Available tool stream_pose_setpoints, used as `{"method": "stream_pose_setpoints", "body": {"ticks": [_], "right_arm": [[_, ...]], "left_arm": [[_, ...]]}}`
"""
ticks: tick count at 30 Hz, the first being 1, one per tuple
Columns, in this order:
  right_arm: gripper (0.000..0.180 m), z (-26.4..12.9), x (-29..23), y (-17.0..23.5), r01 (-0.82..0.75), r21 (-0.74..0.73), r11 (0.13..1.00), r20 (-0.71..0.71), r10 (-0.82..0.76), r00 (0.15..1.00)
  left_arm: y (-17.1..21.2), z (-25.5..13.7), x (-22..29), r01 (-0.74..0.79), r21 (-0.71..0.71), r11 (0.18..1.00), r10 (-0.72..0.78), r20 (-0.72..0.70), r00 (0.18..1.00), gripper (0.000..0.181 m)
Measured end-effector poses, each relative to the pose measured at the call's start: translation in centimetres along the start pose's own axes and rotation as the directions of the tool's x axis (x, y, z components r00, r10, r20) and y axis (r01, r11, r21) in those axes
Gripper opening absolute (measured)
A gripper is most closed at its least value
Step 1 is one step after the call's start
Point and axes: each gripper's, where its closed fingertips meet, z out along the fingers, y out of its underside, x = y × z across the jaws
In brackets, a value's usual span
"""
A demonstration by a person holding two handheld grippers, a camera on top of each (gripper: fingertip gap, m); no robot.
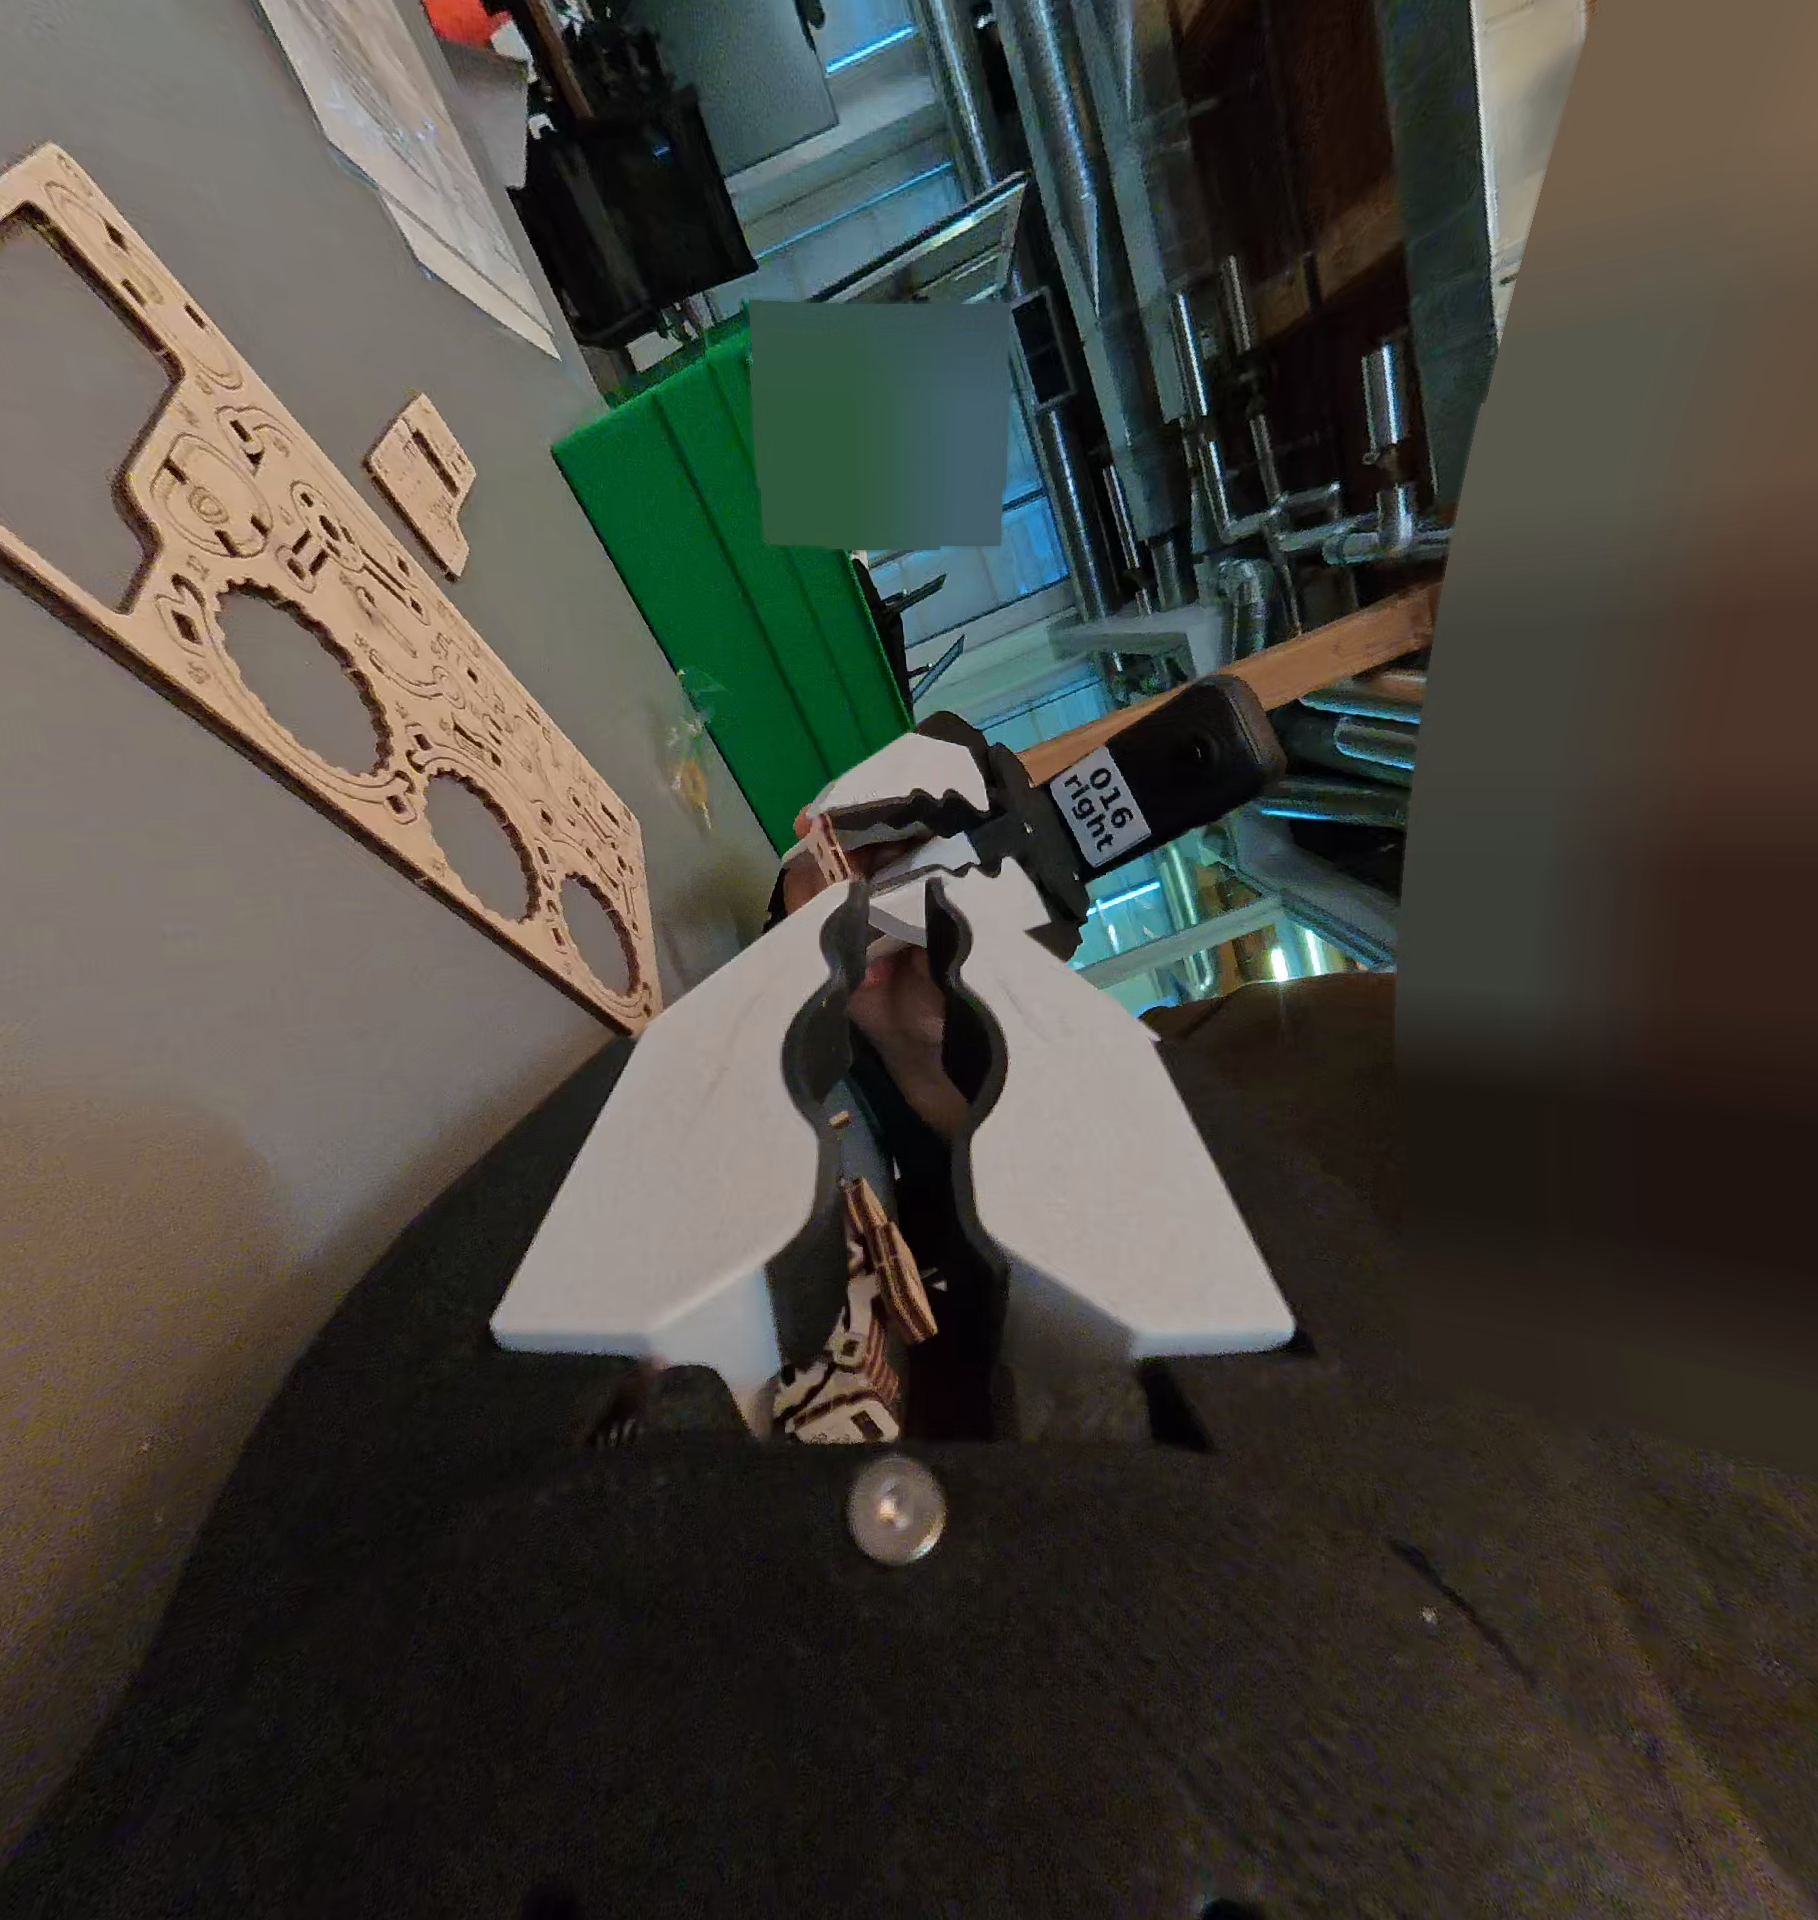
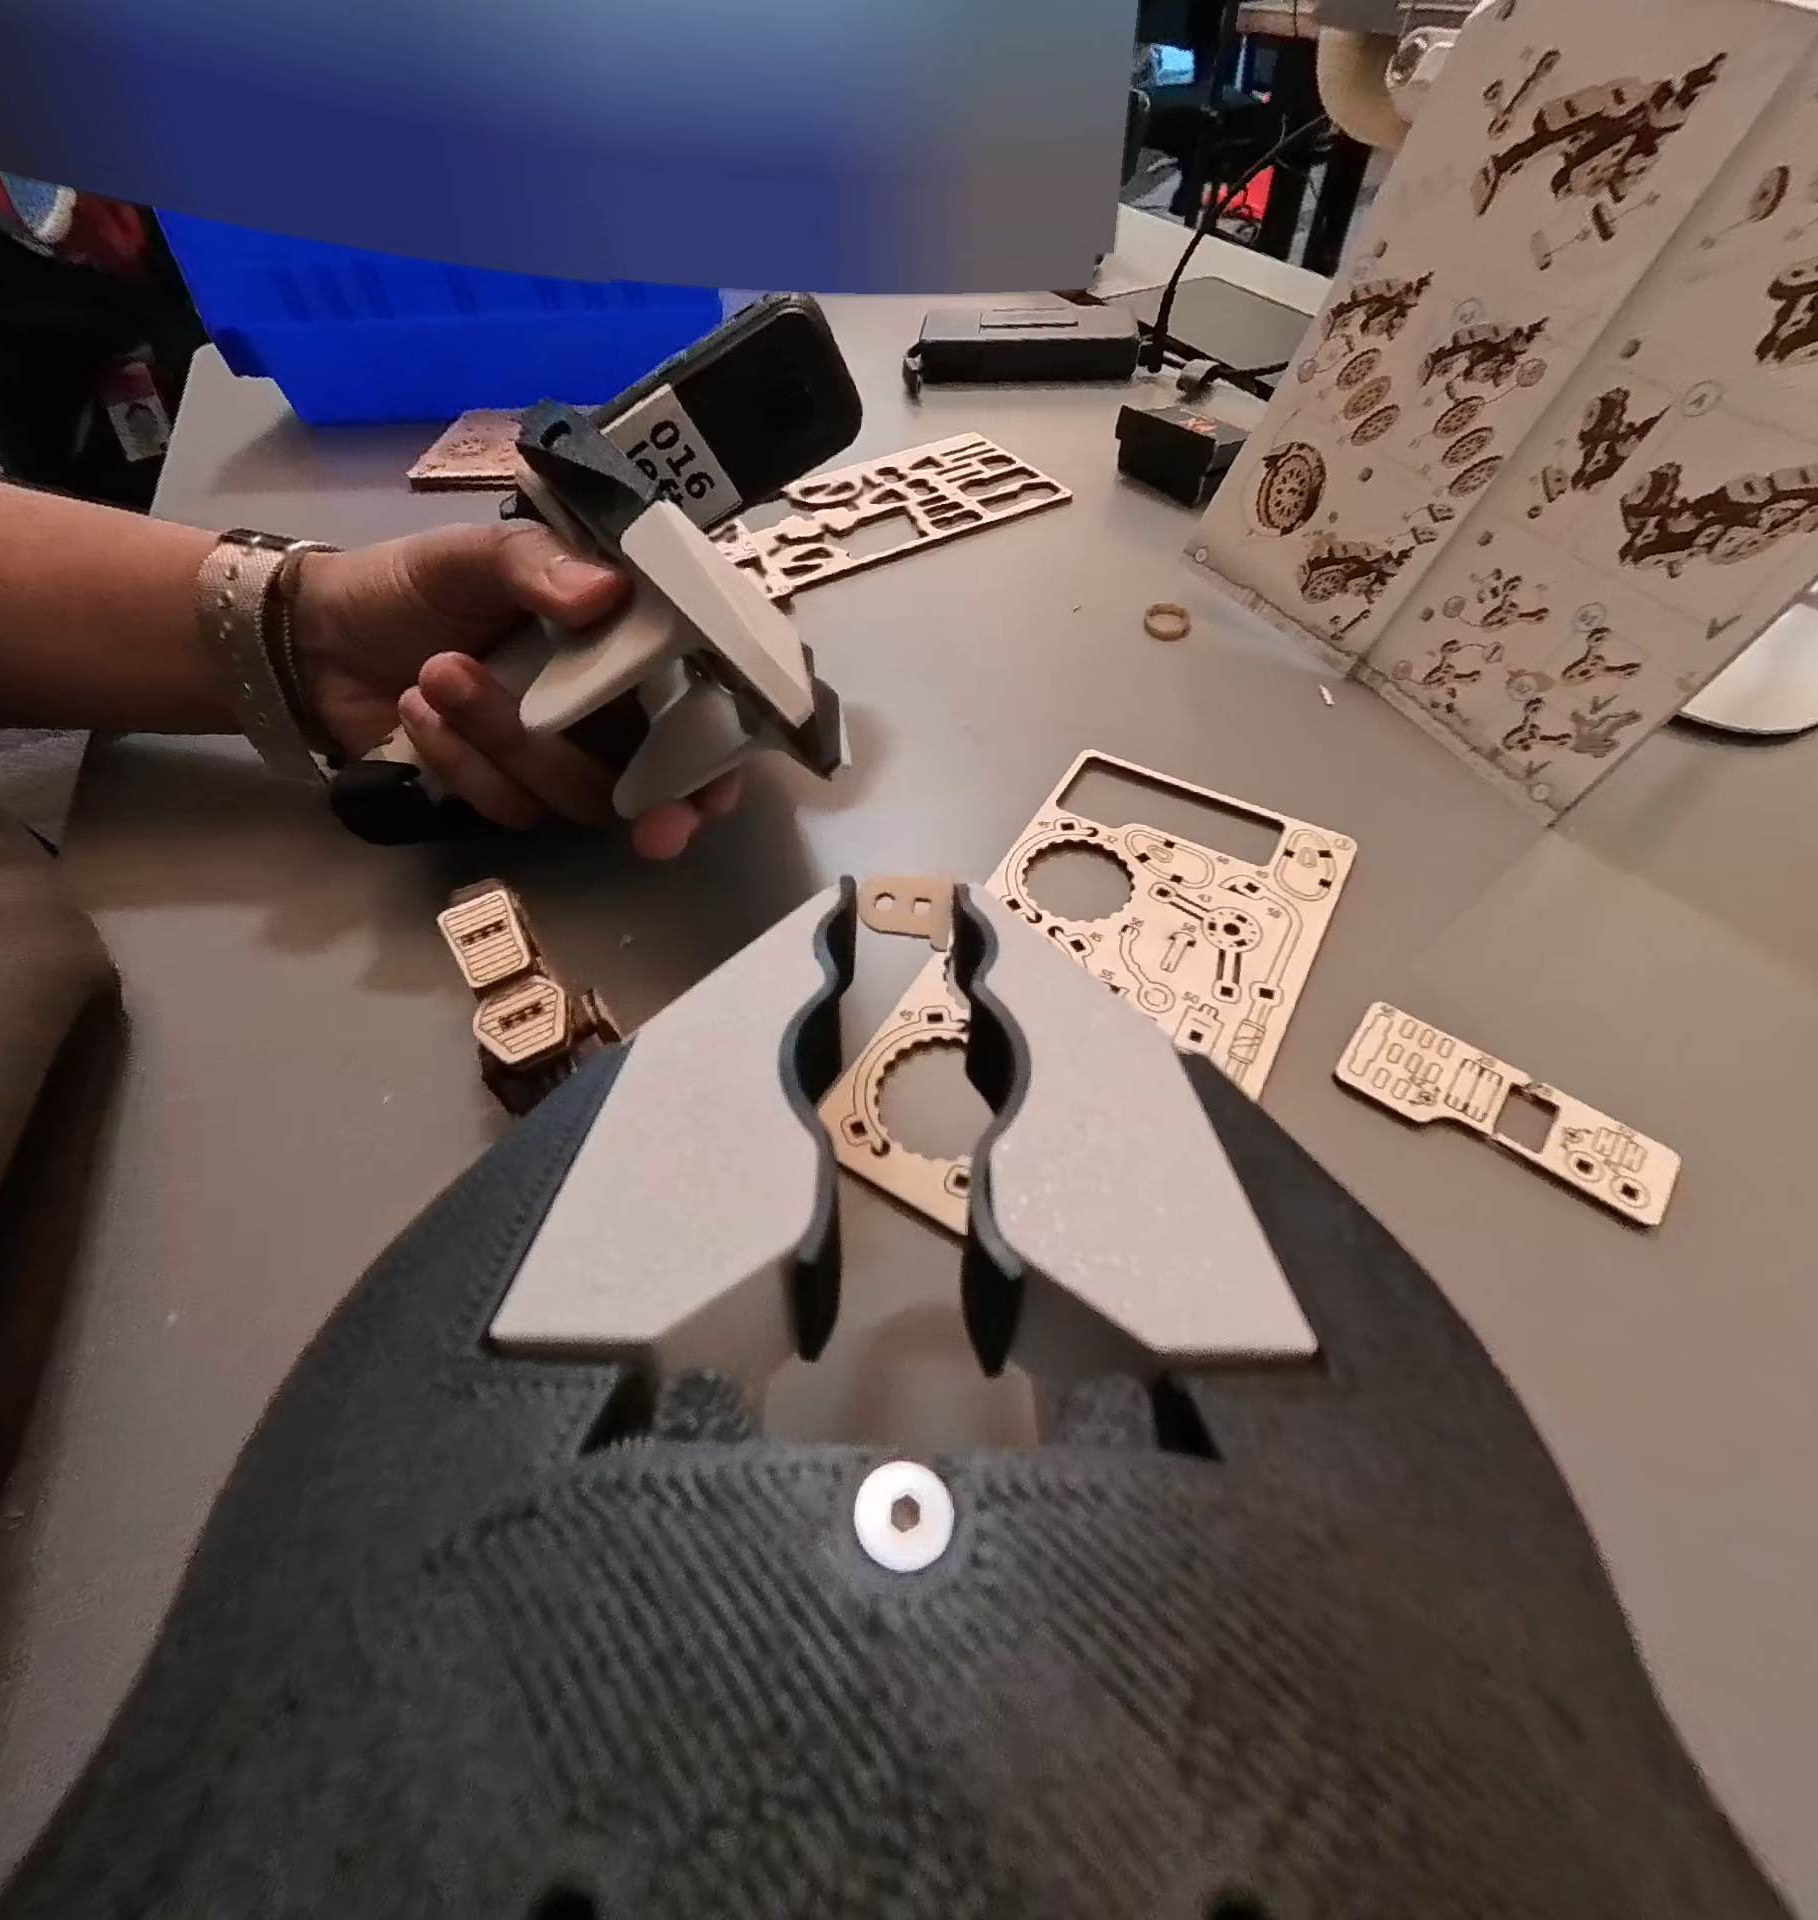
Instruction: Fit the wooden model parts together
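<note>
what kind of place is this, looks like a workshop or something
Probably a workshop or lab bench in an industrial building. A grey table holds laser-cut wooden part sheets and a propped-up assembly guide, and bare metal ducts and pipes run overhead. A blue bin sits at the table's far edge.

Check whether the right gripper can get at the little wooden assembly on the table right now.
Probably not for a grasp: the right gripper is pinching a wooden tab, though nothing blocks the assembly.
</note>
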Motion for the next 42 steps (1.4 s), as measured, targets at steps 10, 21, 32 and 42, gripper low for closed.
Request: {"method": "stream_pose_setpoints", "body": {"ticks": [10, 21, 32, 42], "right_arm": [[0.016, 1.0, -0.1, 0.5, -0.06, -0.011, 0.998, 0.052, 0.061, 0.997], [0.016, 1.0, 0.0, 0.4, -0.074, -0.007, 0.997, 0.052, 0.075, 0.996], [0.016, 1.0, 0.0, 0.4, -0.074, -0.009, 0.997, 0.053, 0.075, 0.996], [0.016, 1.0, 0.0, 0.4, -0.074, -0.006, 0.997, 0.052, 0.074, 0.996]], "left_arm": [[1.2, 0.8, -0.4, -0.097, -0.073, 0.993, 0.102, 0.063, 0.993, 0.01], [0.7, 0.6, -0.5, -0.059, -0.047, 0.997, 0.062, 0.057, 0.996, 0.01], [0.9, 0.6, -0.5, -0.051, -0.06, 0.997, 0.054, 0.047, 0.997, 0.007], [1.1, 0.6, -0.3, -0.059, -0.074, 0.996, 0.062, 0.039, 0.997, 0.003]]}}
